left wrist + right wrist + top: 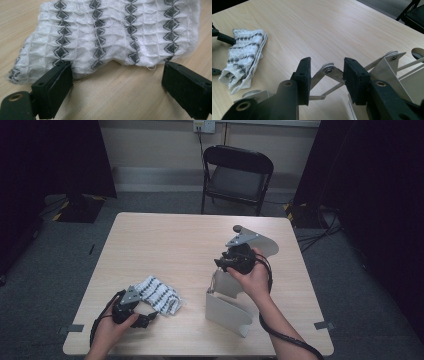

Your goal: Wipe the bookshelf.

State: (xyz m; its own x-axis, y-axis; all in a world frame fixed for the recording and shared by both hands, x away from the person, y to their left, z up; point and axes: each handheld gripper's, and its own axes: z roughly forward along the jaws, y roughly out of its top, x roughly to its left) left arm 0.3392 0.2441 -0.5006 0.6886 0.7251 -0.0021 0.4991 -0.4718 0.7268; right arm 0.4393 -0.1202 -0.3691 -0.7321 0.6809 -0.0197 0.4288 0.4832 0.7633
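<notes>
One white cloth [159,294] with grey diamond stripes lies folded on the table [165,240], near its front left corner. Up close, the left gripper view shows loose threads and a bumpy weave on the cloth. The left gripper [117,82] sits at the cloth's near edge, jaws spread wide, pinching nothing. Right of the cloth stands a grey metal stand [227,307] with thin arms. The right gripper [325,81] has its jaws partly apart around one thin arm [329,71]; I cannot tell if they squeeze it.
</notes>
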